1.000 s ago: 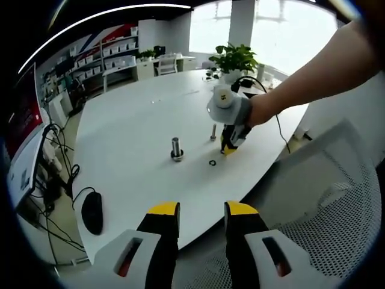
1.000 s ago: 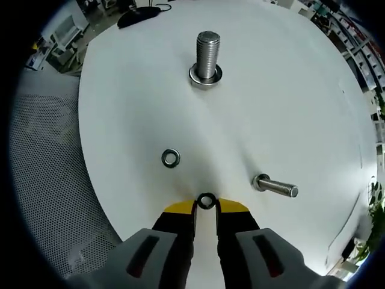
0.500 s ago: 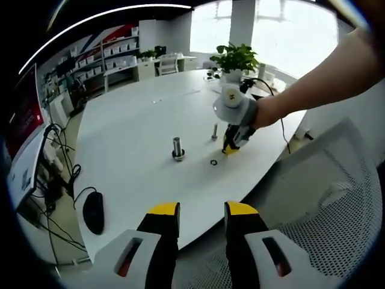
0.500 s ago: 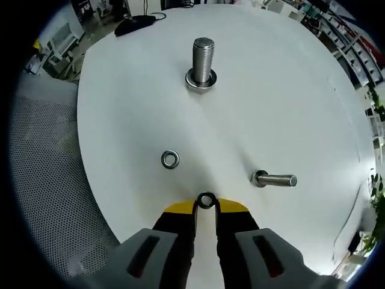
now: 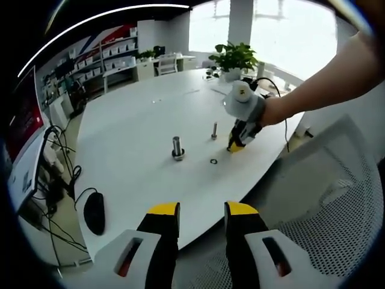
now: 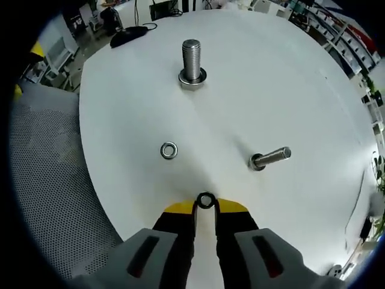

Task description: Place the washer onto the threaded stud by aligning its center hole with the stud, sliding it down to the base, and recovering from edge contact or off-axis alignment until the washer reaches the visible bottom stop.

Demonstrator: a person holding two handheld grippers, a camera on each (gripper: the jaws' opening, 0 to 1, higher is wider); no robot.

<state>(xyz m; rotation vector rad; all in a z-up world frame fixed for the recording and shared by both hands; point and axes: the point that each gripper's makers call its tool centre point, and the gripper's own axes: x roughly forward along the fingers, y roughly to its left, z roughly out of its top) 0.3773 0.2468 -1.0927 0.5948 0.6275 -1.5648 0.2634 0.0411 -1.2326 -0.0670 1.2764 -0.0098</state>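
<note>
A thick threaded stud [image 6: 191, 59] stands upright on the white table [image 6: 289, 78], with a ring at its base. My right gripper [image 6: 206, 205] is shut on a small washer [image 6: 206, 200], held on edge between the yellow tips, well short of the stud. A second washer [image 6: 168, 150] lies flat on the table between them. In the left gripper view the stud [image 5: 177, 147] stands mid-table, the loose washer [image 5: 213, 161] lies to its right, and the right gripper [image 5: 236, 146] hovers just beyond it. My left gripper [image 5: 202, 208] is open and holds nothing, off the table's near edge.
A thinner bolt [image 6: 271, 158] stands on its head right of the stud, also seen as the small bolt [image 5: 214, 130]. A black mouse [image 5: 92, 212] lies near the table's left edge. A potted plant [image 5: 234, 58] stands at the far side. A mesh chair [image 5: 313, 211] is near right.
The right gripper has lifted and drawn back to the right with the washer, farther from the stud. The left gripper has stayed put.
</note>
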